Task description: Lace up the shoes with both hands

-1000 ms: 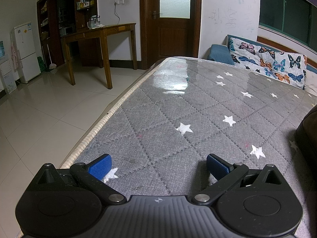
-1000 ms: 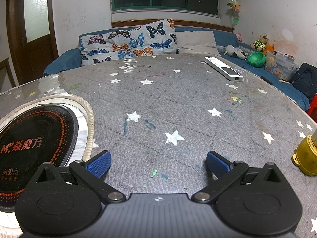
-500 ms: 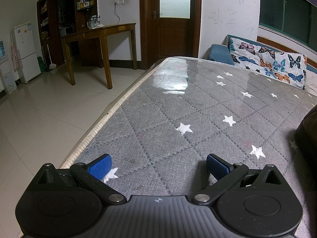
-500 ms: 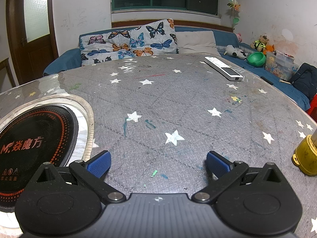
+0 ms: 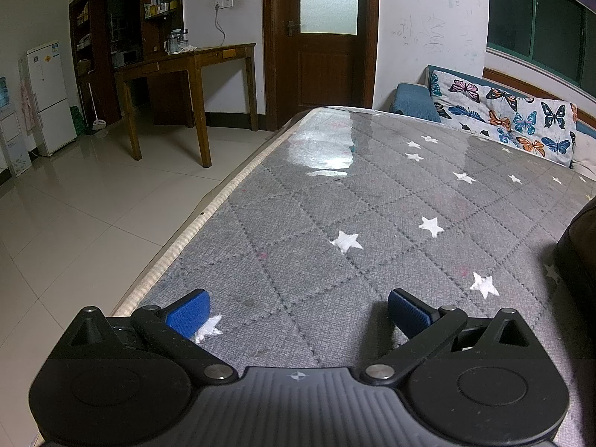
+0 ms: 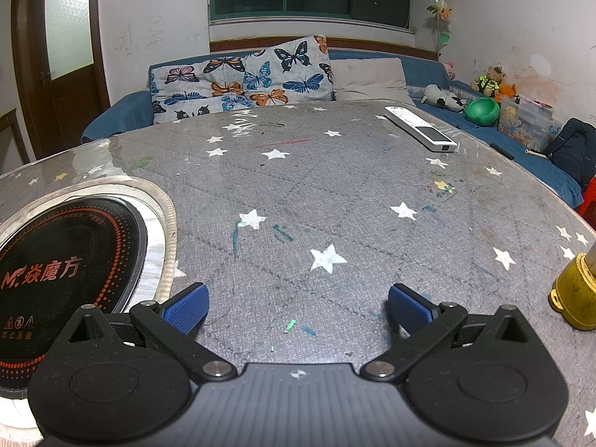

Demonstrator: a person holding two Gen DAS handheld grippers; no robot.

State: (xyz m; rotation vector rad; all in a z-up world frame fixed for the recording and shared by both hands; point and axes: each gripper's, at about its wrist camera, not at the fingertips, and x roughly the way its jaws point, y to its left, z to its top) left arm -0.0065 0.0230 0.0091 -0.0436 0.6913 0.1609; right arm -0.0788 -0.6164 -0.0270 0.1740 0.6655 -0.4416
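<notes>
Over the grey, star-printed surface (image 5: 335,268) nothing has changed in the last second — both views match the earlier ones, so the lacing has not begun. The left tongs (image 5: 296,307) sit low above the cloth near its left edge, their blue pads (image 5: 188,311) spread wide with nothing between them. The right tongs (image 6: 296,303) are equally released and empty, hovering just beside the round black induction cooktop (image 6: 70,260) set into the surface.

No shoe can be identified for certain in either view. A dark, rounded shape (image 5: 577,260) at the right border of the left view might be one, but too little of it shows to tell, and no lace is visible anywhere. A white remote control (image 6: 419,128) lies far across the surface, and a yellow object (image 6: 575,298) stands at the right edge of the right view.

My reading is that the task is at its very start — both tongs idle, and the first need is to bring the shoe into view.
</notes>
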